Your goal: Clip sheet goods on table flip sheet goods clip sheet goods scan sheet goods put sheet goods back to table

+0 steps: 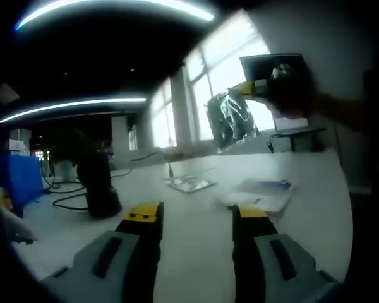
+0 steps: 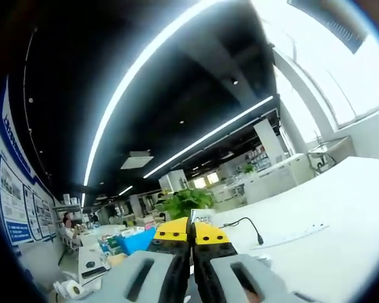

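A silvery sheet pack (image 1: 230, 118) hangs in the air above the white table (image 1: 196, 252), pinched at its top corner by my right gripper (image 1: 258, 88), which enters the left gripper view from the upper right. In the right gripper view the right gripper (image 2: 191, 236) has its yellow-tipped jaws pressed together, with a thin edge of the pack (image 2: 201, 218) poking up between them. My left gripper (image 1: 196, 216) is low over the table, open, with nothing between its fingers. A second flat silvery pack (image 1: 189, 184) lies on the table ahead of it.
A white-and-blue flat pack (image 1: 260, 193) lies on the table to the right. A black upright device (image 1: 98, 184) with a cable stands at the left, near a blue chair (image 1: 22, 180). Bright windows lie behind. A cable (image 2: 246, 225) runs over the white table (image 2: 341, 240).
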`<state>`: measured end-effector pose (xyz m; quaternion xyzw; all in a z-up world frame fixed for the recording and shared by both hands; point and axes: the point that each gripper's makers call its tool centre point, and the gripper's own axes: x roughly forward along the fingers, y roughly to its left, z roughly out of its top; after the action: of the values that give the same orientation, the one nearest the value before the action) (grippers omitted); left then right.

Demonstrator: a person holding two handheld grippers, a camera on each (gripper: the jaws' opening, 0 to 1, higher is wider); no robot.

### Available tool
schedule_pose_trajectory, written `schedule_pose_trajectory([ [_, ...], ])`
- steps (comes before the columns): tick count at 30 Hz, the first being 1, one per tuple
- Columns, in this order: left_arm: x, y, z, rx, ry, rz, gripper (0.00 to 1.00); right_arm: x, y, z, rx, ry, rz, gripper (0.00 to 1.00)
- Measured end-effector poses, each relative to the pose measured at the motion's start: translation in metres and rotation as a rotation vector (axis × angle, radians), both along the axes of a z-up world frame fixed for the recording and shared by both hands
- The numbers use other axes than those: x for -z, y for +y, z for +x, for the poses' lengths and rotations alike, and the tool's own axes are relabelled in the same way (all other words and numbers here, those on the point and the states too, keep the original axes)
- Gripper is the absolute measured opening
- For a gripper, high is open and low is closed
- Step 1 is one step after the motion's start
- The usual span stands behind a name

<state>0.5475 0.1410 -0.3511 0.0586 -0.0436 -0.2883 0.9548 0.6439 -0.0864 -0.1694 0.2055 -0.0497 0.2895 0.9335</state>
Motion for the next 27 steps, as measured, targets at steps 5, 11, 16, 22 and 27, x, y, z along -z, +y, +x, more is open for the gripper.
schedule_pose_trajectory([
  [5, 0.001, 0.0, 0.0, 0.006, 0.005, -0.002, 0.36, 0.001, 0.004, 0.004, 0.013, -0.008, 0.013, 0.0],
  [11, 0.001, -0.001, 0.0, 0.009, 0.004, 0.0, 0.36, -0.003, 0.007, 0.01, 0.029, -0.031, 0.022, 0.0],
  [16, 0.0, 0.0, 0.0, 0.006, 0.005, -0.005, 0.36, -0.008, 0.012, 0.012, 0.03, -0.043, 0.035, 0.0],
  [22, 0.001, 0.0, 0.001, 0.004, 0.008, -0.008, 0.36, -0.007, 0.033, 0.017, 0.015, -0.067, 0.009, 0.0],
  [27, 0.0, 0.003, 0.003, -0.012, 0.01, -0.018, 0.36, -0.008, 0.043, 0.027, 0.016, -0.077, 0.016, 0.0],
])
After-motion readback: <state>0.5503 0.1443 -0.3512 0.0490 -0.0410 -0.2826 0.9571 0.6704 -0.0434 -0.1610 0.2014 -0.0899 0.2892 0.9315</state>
